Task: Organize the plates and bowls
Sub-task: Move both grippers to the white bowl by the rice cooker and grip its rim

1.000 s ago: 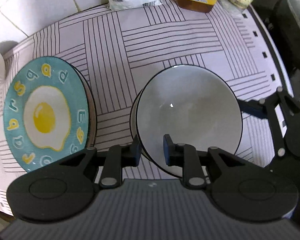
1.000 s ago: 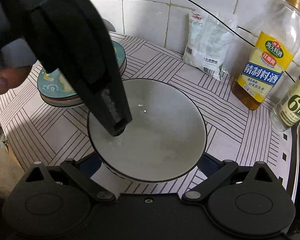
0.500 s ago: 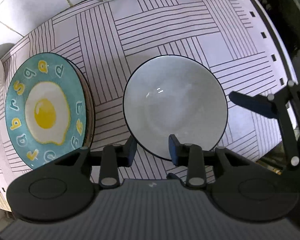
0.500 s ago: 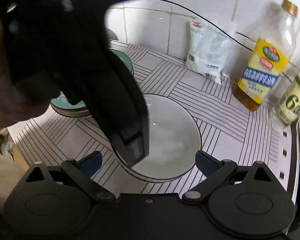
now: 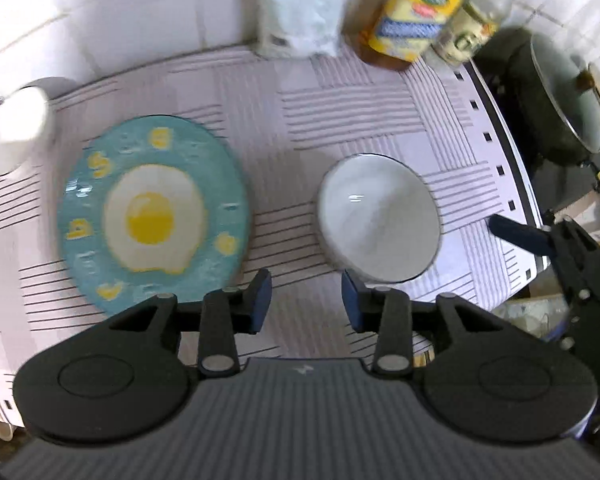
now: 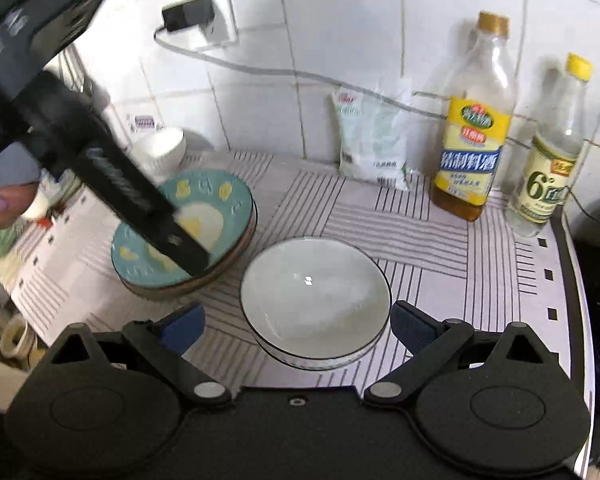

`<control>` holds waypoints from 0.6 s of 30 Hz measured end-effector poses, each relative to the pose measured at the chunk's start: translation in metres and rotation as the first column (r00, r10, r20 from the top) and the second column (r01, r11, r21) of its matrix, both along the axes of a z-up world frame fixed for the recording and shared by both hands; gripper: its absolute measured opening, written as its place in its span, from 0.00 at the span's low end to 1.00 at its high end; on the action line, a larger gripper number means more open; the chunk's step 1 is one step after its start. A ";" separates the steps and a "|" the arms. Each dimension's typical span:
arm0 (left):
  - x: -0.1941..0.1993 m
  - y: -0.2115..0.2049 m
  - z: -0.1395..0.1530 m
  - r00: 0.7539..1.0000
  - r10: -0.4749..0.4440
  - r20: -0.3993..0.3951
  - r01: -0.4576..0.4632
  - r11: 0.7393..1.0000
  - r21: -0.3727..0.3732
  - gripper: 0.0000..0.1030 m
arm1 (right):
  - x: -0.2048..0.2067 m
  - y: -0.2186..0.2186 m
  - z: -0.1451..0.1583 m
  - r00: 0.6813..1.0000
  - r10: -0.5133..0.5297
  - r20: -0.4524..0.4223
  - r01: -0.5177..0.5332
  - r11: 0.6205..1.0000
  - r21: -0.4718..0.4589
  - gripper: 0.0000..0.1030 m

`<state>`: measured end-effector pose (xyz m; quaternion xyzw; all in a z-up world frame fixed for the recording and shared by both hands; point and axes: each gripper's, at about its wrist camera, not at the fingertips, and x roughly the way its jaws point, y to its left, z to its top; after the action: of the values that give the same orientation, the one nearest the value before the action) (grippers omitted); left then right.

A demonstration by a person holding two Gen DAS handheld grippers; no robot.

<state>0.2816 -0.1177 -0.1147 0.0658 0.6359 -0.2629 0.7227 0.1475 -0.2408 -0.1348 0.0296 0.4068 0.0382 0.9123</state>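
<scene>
A white bowl with a dark rim (image 5: pixel 378 218) (image 6: pixel 315 298) stands on the striped mat; it looks like the top of a small stack. Left of it a teal fried-egg plate (image 5: pixel 154 216) (image 6: pixel 220 204) tops a stack of plates. My left gripper (image 5: pixel 306 300) is open and empty, raised above the mat between plate and bowl. It shows in the right wrist view as a dark arm over the plate. My right gripper (image 6: pixel 298 326) is open wide, its pads either side of the bowl, not touching it.
At the back wall stand a white bag (image 6: pixel 374 142), a cooking wine bottle (image 6: pixel 474 136) and a vinegar bottle (image 6: pixel 552 152). A white cup (image 6: pixel 162 150) sits behind the plates. A dark pan (image 5: pixel 556 92) is beyond the mat's right edge.
My left gripper let go of the bowl's rim, opened and pulled up and back. My right gripper drew back from the bowl. The bowl now rests on the mat.
</scene>
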 end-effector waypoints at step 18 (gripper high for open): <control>0.049 0.228 0.024 0.967 0.203 0.156 -0.175 0.969 -0.173 0.38 | 0.062 0.156 0.024 0.986 0.129 0.103 -0.139 0.985 0.100 0.84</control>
<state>0.3305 0.1105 -0.0912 -0.0303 0.5516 -0.2354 0.7996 0.2096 -0.0853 -0.1107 0.0489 0.3609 0.1227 0.9232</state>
